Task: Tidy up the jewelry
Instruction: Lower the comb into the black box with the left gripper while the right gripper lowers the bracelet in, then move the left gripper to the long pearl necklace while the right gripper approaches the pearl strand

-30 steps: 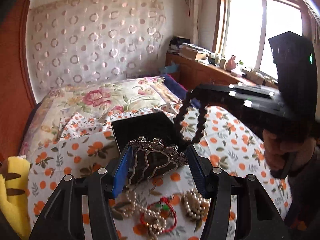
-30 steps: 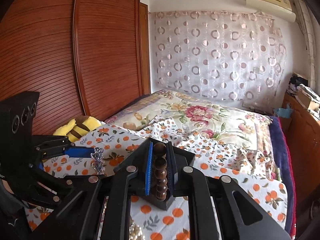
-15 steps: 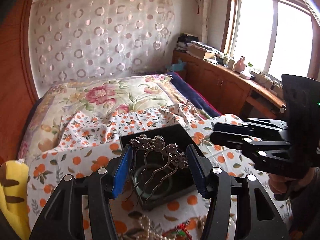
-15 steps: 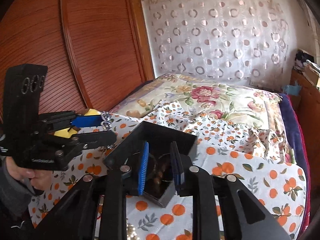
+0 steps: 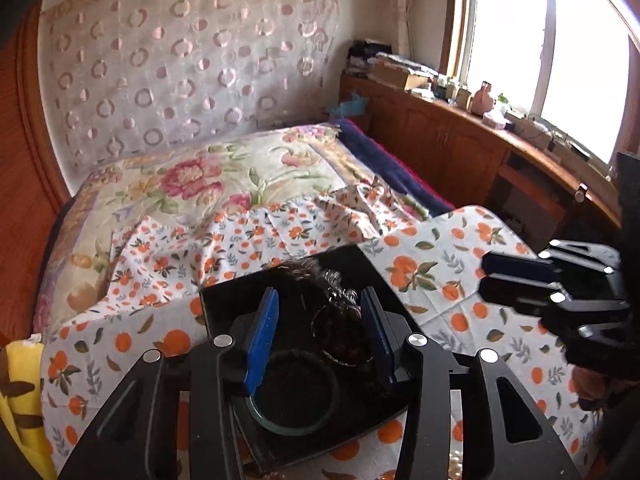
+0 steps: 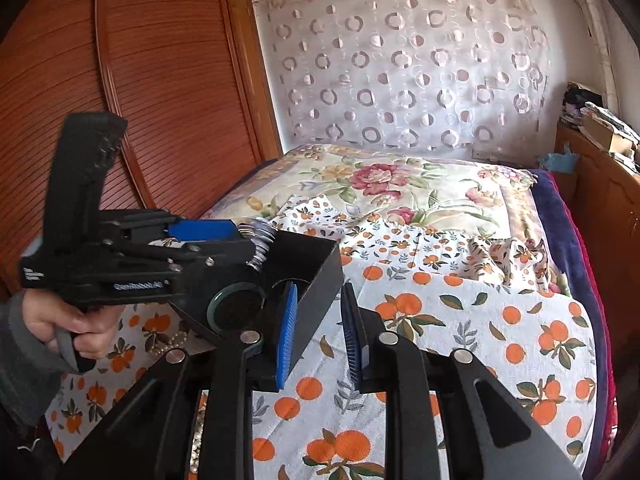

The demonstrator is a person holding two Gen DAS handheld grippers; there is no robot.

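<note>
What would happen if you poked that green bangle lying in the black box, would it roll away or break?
The green bangle lies flat in the black box, so a poke would probably slide it, not roll it. It looks like a solid, glassy ring, so it is likely stiff and might chip if knocked. Its smooth rim may be slippery to pinch.

1. The left gripper (image 5: 316, 332) fills the lower middle of the left wrist view, pointing forward and down, its jaws closing.
2. In the right wrist view it sits at mid left, level, gripped from below by the left hand (image 6: 76, 324) in a grey sleeve (image 6: 24, 364).
3. The right gripper (image 6: 318, 330) fills the lower middle of its own view, jaws slightly apart with nothing pressed between the pads.
4. In the left wrist view it enters from the right edge, pointing left.
</note>
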